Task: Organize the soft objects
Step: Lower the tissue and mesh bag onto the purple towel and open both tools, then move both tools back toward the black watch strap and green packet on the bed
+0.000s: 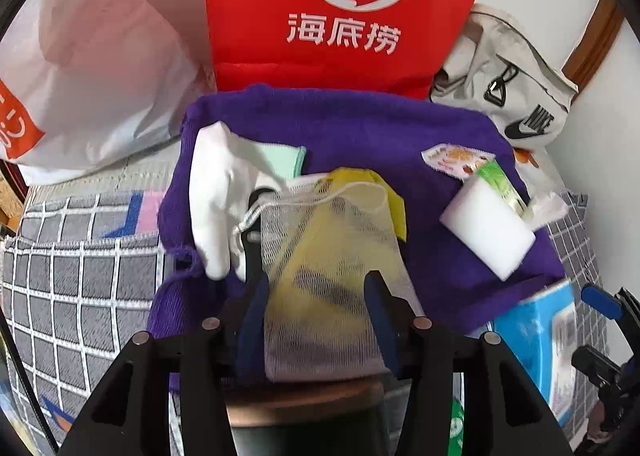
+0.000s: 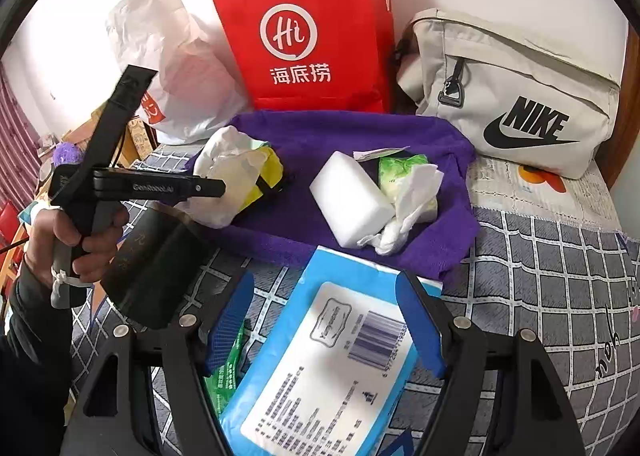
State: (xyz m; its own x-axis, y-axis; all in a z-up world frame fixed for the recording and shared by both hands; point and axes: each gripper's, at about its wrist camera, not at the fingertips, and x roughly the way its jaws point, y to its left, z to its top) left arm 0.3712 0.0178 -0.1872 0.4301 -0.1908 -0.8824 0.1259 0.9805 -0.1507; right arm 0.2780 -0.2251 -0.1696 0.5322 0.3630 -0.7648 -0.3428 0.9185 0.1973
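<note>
On the purple towel (image 1: pixel 360 128) spread over the bed, the left tongs (image 1: pixel 320 308) have the white mesh pouch (image 1: pixel 332 256) between their pads, seemingly pinched; loose netting may slip out. Right tongs (image 2: pixel 328 320) stand open around the blue wipes pack (image 2: pixel 320 368).

So the purple towel (image 2: pixel 360 136) is spread flat on the bed, and most of the soft stuff sits on it. A white mesh bag (image 1: pixel 332 268) with something yellow inside lies on its left part, a white sponge block (image 2: pixel 352 204) near its middle, with crumpled tissue (image 2: pixel 408 208) touching the block's right side. The blue wipes pack (image 2: pixel 320 356) lies flat at the towel's near edge.
</note>
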